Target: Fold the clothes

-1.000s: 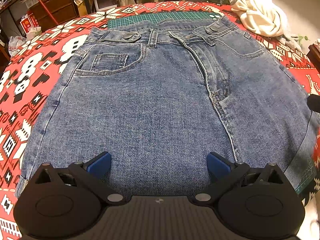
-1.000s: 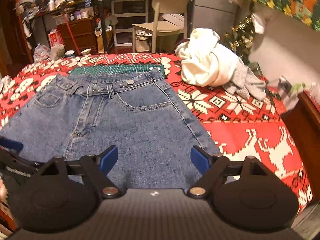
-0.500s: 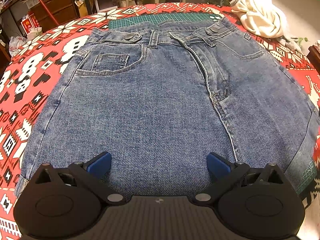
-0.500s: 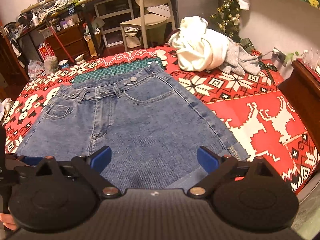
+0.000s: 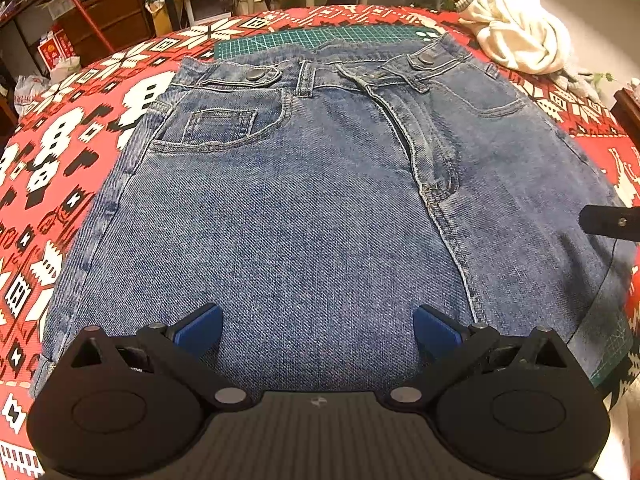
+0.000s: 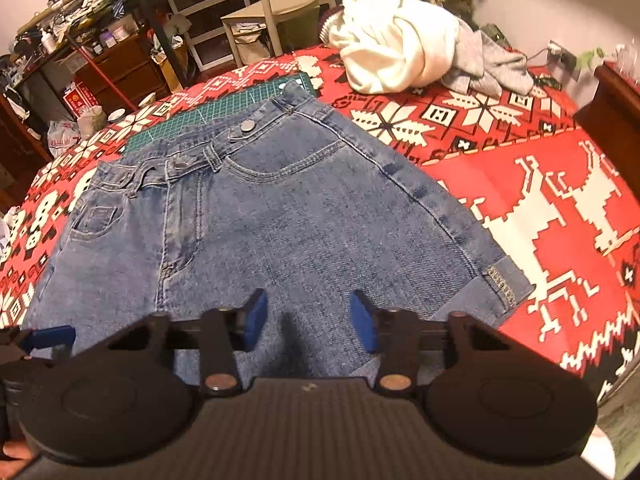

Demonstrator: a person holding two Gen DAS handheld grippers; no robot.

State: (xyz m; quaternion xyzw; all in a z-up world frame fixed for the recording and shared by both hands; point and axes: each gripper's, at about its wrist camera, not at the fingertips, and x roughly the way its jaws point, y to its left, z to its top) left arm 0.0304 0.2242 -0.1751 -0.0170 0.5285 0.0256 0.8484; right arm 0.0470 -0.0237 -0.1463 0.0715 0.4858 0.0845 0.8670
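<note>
Blue shorts flat on red blanket. Left gripper spread wide at 6 o'clock. Right gripper half open above hem. White clothes at 1 o'clock.

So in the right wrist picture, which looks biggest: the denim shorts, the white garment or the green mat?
1. denim shorts
2. white garment
3. green mat, mostly hidden under the shorts, so its true size is unsure.

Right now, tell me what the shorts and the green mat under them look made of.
Shorts: washed blue denim, matte; diagonal twill weave, contrast stitching, metal snap buttons. Mat: probably vinyl or rubber cutting mat; flat green surface with printed white grid.
</note>
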